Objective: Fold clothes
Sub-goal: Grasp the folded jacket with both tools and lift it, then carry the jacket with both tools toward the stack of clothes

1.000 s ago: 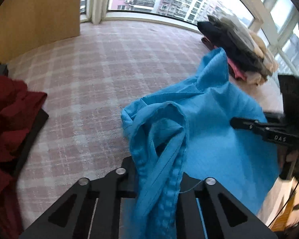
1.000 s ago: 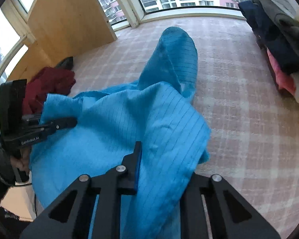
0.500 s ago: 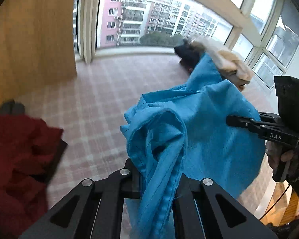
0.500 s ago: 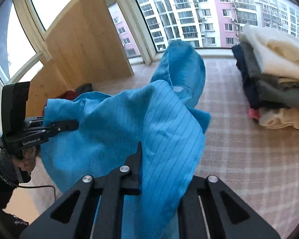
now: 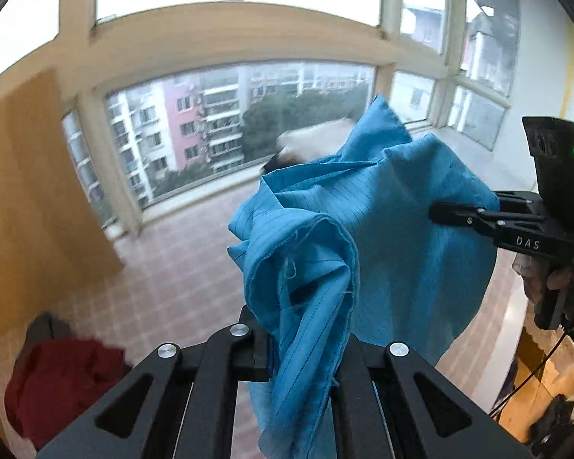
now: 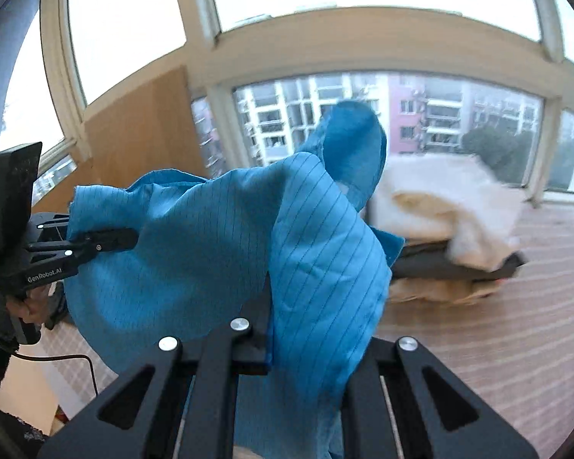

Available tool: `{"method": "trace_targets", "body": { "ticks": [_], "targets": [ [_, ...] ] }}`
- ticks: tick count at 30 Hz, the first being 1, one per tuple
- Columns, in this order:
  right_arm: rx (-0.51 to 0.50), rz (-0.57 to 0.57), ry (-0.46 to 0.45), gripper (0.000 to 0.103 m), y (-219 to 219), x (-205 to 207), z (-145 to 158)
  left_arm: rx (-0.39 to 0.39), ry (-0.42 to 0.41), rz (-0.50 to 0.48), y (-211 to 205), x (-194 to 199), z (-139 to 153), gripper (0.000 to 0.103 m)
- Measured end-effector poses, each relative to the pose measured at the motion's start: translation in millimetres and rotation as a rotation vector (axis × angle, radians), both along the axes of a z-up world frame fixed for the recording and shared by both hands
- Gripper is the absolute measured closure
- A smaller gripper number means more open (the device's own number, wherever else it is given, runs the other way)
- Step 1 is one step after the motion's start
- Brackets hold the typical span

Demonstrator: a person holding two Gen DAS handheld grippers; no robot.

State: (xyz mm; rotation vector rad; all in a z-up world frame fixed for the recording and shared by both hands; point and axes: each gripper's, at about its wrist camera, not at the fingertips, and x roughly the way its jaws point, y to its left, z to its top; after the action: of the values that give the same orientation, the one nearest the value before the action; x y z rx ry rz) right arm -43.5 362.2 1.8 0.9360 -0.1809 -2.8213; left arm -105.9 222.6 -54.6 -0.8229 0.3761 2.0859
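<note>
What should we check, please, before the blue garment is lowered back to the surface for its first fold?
1. Left gripper shut on the blue garment: ok, bunched cloth runs between its fingers.
2. Right gripper shut on the garment: ok, cloth is pinched there.
3. Garment off the checked surface: ok, it hangs in the air between both grippers.
4. Cloth spread flat between the grips: not ok, it sags in folds and one end sticks up.
5. Landing area free: cannot tell; the red clothes lie left, the folded stack right.
</note>
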Motion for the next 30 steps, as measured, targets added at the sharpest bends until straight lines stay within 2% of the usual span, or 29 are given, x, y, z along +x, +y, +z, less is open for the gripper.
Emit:
{"method": "trace_targets", "body": {
  "ticks": [7,9,11,13,18,23,26,30],
  "targets": [
    [0.063,-0.098,0.066,0.095,91,7,51,0.061,0.035,-0.084,98,0,42,0.098],
    [0.054,-0.113,0.067,0.095,119,-5,60,0.068,0.063,-0.089,130,-9,50,0.098],
    [0.049,-0.121,0.053,0.096,138,-22,63,0.077,0.020,-0.095,161,-27,56,0.098],
    [0.044,-0.124,0.040,0.096,156,-38,67,0.072,0.017,-0.103,177,-37,65,0.098],
    [0.096,-0.062,0.034,0.096,157,-59,62,0.050,0.037,-0.122,208,-56,88,0.098],
    [0.057,-0.061,0.056,0.096,179,-82,83,0.029,0.056,-0.142,239,-74,111,0.099],
    [0.070,-0.100,0.094,0.096,198,-92,119,0.016,0.068,-0.153,258,-85,125,0.099],
    [0.119,-0.129,0.170,0.096,217,-110,185,0.100,0.094,-0.158,278,-107,186,0.099]
  ]
}}
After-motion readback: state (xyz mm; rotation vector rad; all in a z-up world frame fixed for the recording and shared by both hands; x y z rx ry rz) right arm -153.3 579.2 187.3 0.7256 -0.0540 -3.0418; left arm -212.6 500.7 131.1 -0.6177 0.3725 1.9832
